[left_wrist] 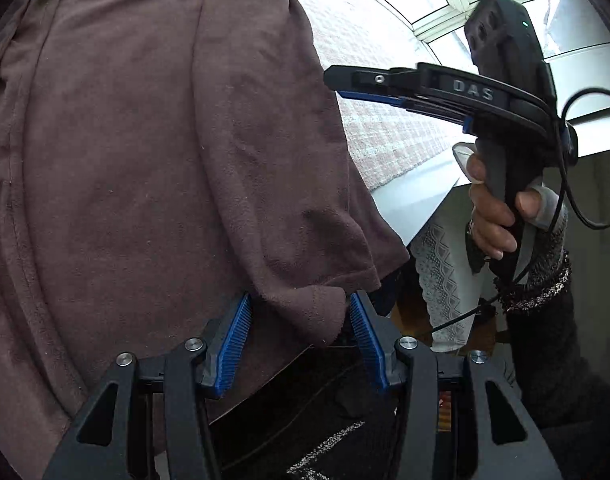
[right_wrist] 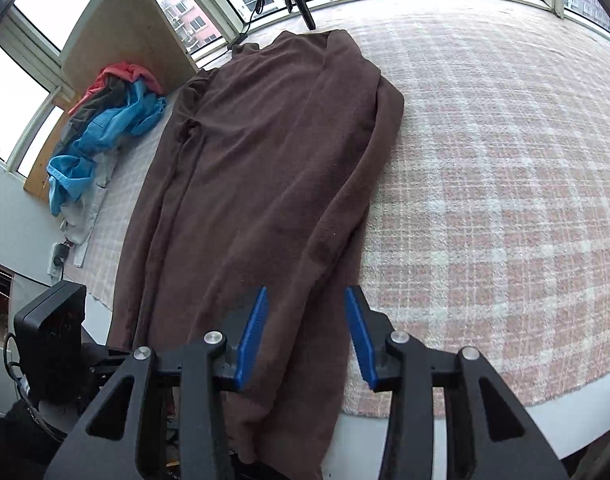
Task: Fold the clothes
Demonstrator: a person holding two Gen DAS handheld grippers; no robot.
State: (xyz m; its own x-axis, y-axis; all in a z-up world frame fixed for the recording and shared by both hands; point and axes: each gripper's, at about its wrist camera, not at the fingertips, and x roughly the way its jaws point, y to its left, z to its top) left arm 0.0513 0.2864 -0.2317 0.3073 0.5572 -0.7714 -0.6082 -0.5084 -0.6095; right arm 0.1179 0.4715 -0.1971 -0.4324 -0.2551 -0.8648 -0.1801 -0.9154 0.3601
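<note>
On the pink plaid bedspread (right_wrist: 485,184), a long brown fleece garment (right_wrist: 265,168) lies lengthwise-folded; left gripper (left_wrist: 301,328) and right gripper (right_wrist: 305,328), jaws spread, straddle its hem, probably for a crosswise fold.

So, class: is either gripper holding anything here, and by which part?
Nothing is held. The left gripper is open, with the brown garment's hem corner hanging between its fingers, unclamped. The right gripper is open above the garment.

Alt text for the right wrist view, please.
An open right gripper hovers over a long brown garment laid on a pink plaid blanket; a pile of blue and red clothes lies at far left.
</note>
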